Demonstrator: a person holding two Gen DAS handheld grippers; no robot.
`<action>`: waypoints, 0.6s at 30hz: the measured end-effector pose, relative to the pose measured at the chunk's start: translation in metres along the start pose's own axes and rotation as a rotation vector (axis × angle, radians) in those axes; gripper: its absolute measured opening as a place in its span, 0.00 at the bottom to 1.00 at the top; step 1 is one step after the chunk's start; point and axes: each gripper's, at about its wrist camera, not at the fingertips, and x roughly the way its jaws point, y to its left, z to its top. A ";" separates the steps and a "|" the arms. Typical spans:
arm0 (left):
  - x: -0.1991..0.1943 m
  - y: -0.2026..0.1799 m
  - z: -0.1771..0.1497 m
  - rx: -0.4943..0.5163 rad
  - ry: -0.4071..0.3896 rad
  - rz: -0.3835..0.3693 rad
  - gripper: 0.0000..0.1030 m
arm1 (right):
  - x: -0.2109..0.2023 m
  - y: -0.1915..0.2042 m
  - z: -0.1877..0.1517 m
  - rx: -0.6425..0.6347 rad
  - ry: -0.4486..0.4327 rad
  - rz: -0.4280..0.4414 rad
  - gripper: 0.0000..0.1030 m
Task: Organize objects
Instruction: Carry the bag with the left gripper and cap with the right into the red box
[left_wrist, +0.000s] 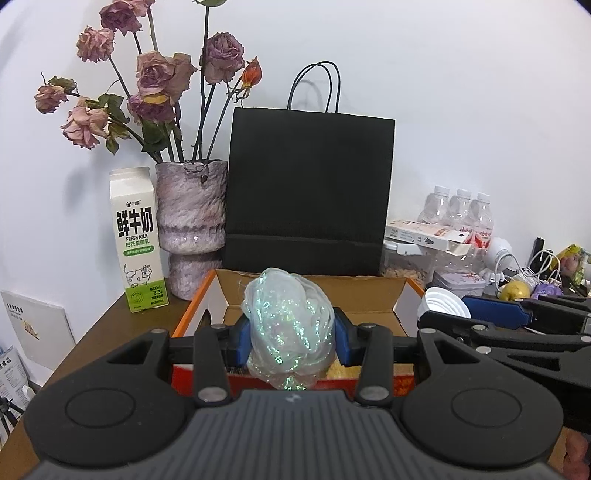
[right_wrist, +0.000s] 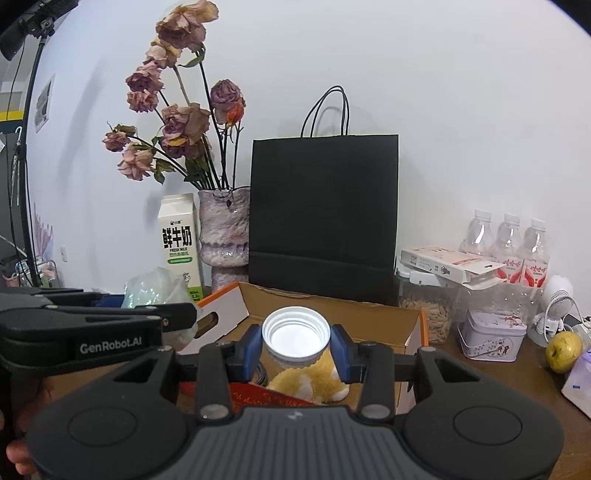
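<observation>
I am holding a shimmery plastic wad (left_wrist: 290, 328) in the left gripper (left_wrist: 291, 338) and a white jar (right_wrist: 295, 338) in the right gripper (right_wrist: 297, 345), both hovering over the cardboard box (right_wrist: 373, 317) at 12 o'clock.

Glittery bundle (left_wrist: 290, 328), white-lidded jar (right_wrist: 295, 338) above box (right_wrist: 373, 314)

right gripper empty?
No: the right gripper has its blue fingers closed on a white ribbed jar over the open cardboard box.

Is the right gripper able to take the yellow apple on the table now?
Probably not yet. The right gripper is shut on a white-mouthed jar over the cardboard box. The apple lies unobstructed to its right.
</observation>
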 end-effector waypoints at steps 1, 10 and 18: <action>0.003 0.000 0.001 0.000 0.000 0.000 0.42 | 0.003 -0.001 0.001 -0.001 0.001 -0.001 0.38; 0.028 0.004 0.013 0.003 -0.014 0.000 0.41 | 0.027 -0.009 0.009 -0.007 0.007 -0.010 0.38; 0.047 0.008 0.022 0.001 -0.016 -0.003 0.41 | 0.045 -0.016 0.014 -0.007 0.021 -0.020 0.38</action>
